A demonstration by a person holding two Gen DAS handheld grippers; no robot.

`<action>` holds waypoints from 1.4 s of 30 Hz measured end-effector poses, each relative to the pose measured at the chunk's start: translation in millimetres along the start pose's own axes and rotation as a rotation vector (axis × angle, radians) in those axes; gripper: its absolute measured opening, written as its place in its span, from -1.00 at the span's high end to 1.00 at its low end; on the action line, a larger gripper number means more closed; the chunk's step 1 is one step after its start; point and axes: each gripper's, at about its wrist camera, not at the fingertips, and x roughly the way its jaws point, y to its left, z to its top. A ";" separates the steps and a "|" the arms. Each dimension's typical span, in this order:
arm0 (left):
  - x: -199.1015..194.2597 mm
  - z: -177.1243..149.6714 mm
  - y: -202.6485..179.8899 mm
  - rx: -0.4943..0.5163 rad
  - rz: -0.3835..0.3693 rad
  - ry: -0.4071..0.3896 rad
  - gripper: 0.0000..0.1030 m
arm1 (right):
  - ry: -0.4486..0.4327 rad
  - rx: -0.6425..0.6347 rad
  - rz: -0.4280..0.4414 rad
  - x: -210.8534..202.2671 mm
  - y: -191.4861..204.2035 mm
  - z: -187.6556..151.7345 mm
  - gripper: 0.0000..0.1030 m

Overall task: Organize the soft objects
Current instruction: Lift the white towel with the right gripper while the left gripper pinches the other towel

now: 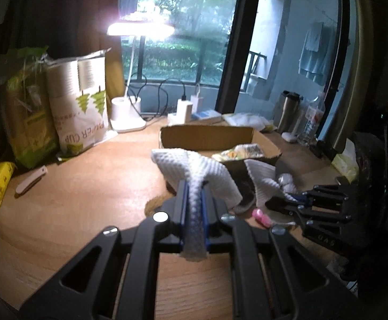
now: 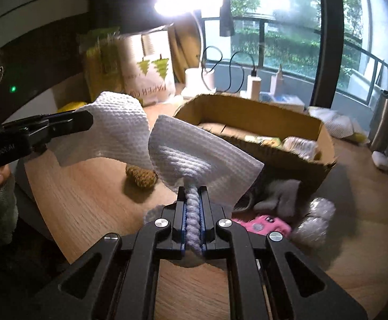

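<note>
White waffle cloth (image 2: pixel 119 130): pinched at opposite ends by left claw (image 1: pixel 193 194) and right claw (image 2: pixel 193 200), lifted off table (image 2: pixel 92 200), probably for folding; cardboard box (image 2: pixel 260 122) behind.

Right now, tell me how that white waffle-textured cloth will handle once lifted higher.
The white waffle-textured cloth is likely floppy: it sags between the left gripper and the right gripper. It probably grips well, bunched between the pads, and seems light.

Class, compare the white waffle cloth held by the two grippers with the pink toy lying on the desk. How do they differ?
The white cloth is lifted off the desk, pinched by the left gripper and right gripper; the pink toy lies untouched on the wood. The cloth is large and textured, the toy small and bright. Both sit outside the cardboard box.
</note>
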 end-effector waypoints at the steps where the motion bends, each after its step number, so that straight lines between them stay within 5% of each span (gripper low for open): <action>1: -0.5 1.8 -1.1 0.001 0.001 -0.004 0.82 | -0.008 0.004 -0.002 -2.9 -2.7 1.8 0.84; 19: 21.0 49.0 -7.4 0.010 0.006 -0.065 0.82 | -0.102 0.030 -0.031 -21.0 -45.8 37.7 0.84; 42: 100.2 73.6 -2.5 0.017 0.008 -0.037 0.82 | -0.098 0.060 -0.008 24.3 -86.7 69.0 0.84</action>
